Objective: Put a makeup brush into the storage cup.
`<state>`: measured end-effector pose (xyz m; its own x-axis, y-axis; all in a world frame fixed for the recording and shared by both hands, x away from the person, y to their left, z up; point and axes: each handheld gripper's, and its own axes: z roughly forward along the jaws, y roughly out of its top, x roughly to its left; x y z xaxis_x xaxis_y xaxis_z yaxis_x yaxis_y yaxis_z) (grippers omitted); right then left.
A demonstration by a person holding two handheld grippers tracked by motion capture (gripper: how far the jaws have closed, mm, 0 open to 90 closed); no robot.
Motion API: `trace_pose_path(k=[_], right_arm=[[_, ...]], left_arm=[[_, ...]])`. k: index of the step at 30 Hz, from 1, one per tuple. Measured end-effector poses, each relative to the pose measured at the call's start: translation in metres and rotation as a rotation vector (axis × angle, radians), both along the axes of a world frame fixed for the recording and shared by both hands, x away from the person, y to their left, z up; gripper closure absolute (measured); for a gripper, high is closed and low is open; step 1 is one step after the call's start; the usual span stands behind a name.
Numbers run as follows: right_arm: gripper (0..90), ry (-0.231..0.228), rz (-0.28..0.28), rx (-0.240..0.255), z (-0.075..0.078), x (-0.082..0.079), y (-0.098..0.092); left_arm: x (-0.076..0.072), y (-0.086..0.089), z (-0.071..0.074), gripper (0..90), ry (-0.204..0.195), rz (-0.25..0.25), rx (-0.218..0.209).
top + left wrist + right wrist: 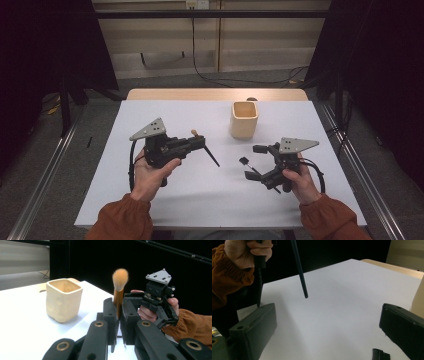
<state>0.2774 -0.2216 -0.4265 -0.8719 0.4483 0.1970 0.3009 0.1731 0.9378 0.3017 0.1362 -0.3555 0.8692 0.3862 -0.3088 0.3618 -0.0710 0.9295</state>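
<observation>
The left gripper [200, 143] clamps the makeup brush [119, 290] between its jaws, not yet in the cup [244, 120]; the right gripper [252, 161] gapes wide above a small brush [250, 165] left lying on the table.

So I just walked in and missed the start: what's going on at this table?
A person works with two tools. The left hand-held gripper is shut on a makeup brush, bristles up and dark handle slanting down over the white table. The right hand-held gripper is open, with a small black brush lying between its jaws. A cream cup stands behind.
</observation>
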Motion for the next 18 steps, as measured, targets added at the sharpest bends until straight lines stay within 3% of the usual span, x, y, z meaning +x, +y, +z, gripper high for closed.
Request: trace_pose_path(k=[7, 13, 16, 18], right_arm=[[1.3, -0.003, 0.010, -0.008, -0.001, 0.000, 0.002], [1.9, 0.010, 0.026, -0.001, 0.001, 0.000, 0.002], [1.9, 0.003, 0.037, -0.024, 0.001, -0.001, 0.003], [1.9, 0.007, 0.044, -0.027, 0.000, -0.001, 0.004]], left_arm=[[0.003, -0.006, 0.008, 84.3, 0.003, -0.046, 0.046], [0.003, -0.016, 0.013, 84.3, 0.005, -0.063, 0.137], [0.005, -0.020, 0.012, 84.3, 0.020, -0.080, 0.180], [0.006, -0.024, 0.011, 84.3, 0.042, -0.083, 0.239]])
